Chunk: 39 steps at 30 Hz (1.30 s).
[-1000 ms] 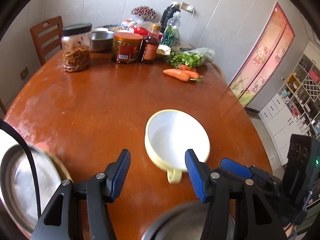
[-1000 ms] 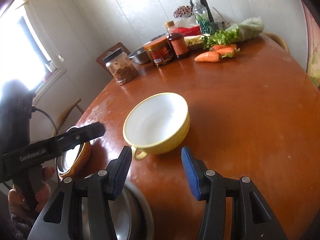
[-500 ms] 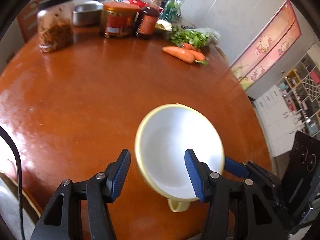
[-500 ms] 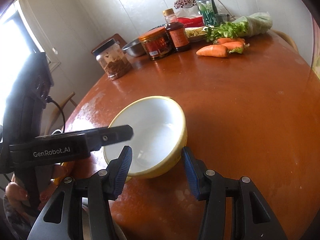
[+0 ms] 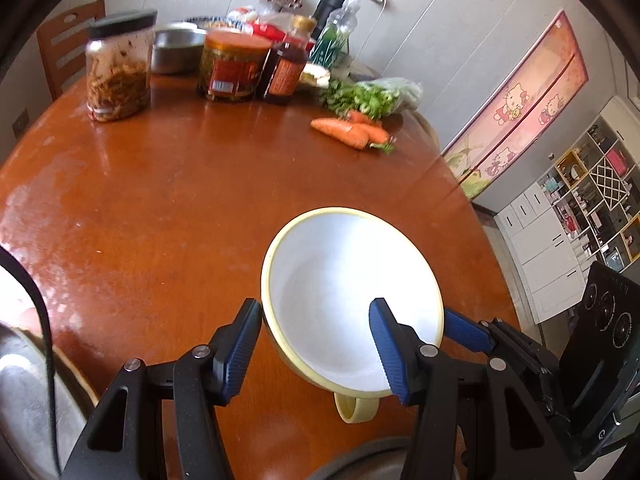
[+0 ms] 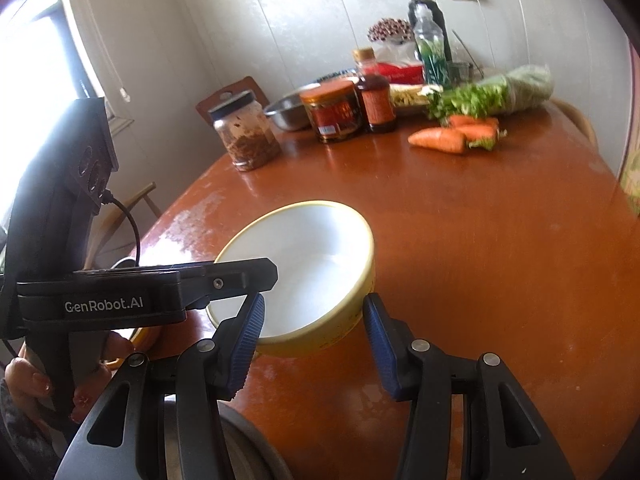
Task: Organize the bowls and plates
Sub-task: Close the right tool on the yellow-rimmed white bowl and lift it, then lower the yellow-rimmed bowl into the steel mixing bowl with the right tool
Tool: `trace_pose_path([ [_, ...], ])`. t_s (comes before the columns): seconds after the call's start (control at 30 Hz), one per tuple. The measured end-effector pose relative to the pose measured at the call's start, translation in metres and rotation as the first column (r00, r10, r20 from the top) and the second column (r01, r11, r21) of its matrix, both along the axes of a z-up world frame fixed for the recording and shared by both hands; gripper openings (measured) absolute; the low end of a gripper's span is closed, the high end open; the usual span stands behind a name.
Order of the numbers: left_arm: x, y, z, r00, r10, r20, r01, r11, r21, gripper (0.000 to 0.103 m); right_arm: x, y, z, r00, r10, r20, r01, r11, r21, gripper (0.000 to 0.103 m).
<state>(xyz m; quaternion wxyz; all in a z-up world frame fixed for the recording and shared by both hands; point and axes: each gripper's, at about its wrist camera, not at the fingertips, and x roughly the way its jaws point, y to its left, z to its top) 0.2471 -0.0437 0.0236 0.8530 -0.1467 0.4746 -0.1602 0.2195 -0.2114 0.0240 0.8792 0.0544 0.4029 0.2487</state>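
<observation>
- left wrist view: left gripper at the bottom of the frame, jaws spread wide. the yellow bowl with its white inside sits lower centre-right, between the two blue pads; the left pad lies just outside the bowl's rim, the right pad stands in front of the white inside.
- the bowl's small loop handle hangs at its near edge, low in the frame.
- the bowl looks tilted toward the camera; cannot tell if it rests on the table or is lifted.
- right gripper shows at lower right, one blue finger just beside the bowl's right rim.
- upper part of the frame: glass jar, red-lidded jar, sauce bottle, greens, carrots.
- metal dish at the lower left edge.
- right wrist view: right gripper at bottom centre, jaws apart, astride the near wall of the yellow bowl; the pads look close to the wall, contact not clear.
- left gripper reaches in from the left, its black finger over the bowl's left rim; hand on its grip at lower left.
- carrots and jars at the upper centre and right.
</observation>
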Motion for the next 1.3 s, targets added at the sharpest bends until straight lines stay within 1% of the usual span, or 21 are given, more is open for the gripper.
trace_pose_path([
  [0.23, -0.038, 0.004, 0.024, 0.998, 0.001, 0.066, 0.0, 1.0, -0.014, 0.055, -0.03, 0.002, 0.025, 0.997, 0.022, 0.068, -0.022, 1.0, 0.01, 0.053],
  [0.4, -0.069, 0.001, 0.033, 0.995, -0.006, 0.102, 0.006, 1.0, -0.004, 0.055, -0.063, 0.003, 0.039, 0.992, 0.046, 0.116, -0.047, 0.999, 0.002, 0.053],
  [0.53, -0.093, -0.004, 0.036, 0.992, -0.015, 0.123, 0.013, 1.0, 0.014, 0.055, -0.084, 0.002, 0.042, 0.989, 0.054, 0.135, -0.054, 0.999, -0.005, 0.053],
  [0.77, -0.125, -0.012, 0.034, 0.989, -0.025, 0.147, 0.02, 0.999, 0.034, 0.055, -0.116, -0.003, 0.039, 0.988, 0.058, 0.143, -0.056, 0.998, -0.017, 0.053],
  [0.93, -0.139, -0.013, 0.027, 0.989, -0.018, 0.146, 0.012, 0.999, 0.047, 0.055, -0.132, -0.003, 0.032, 0.988, 0.066, 0.14, -0.062, 0.998, -0.03, 0.053],
  [1.2, -0.156, -0.015, 0.016, 0.989, -0.026, 0.143, 0.015, 0.997, 0.08, 0.055, -0.146, 0.004, 0.02, 0.988, 0.08, 0.132, -0.071, 0.995, -0.069, 0.053],
  [1.3, -0.159, -0.014, 0.013, 0.99, -0.034, 0.138, 0.023, 0.997, 0.077, 0.055, -0.148, 0.005, 0.018, 0.988, 0.081, 0.131, -0.071, 0.995, -0.075, 0.053],
])
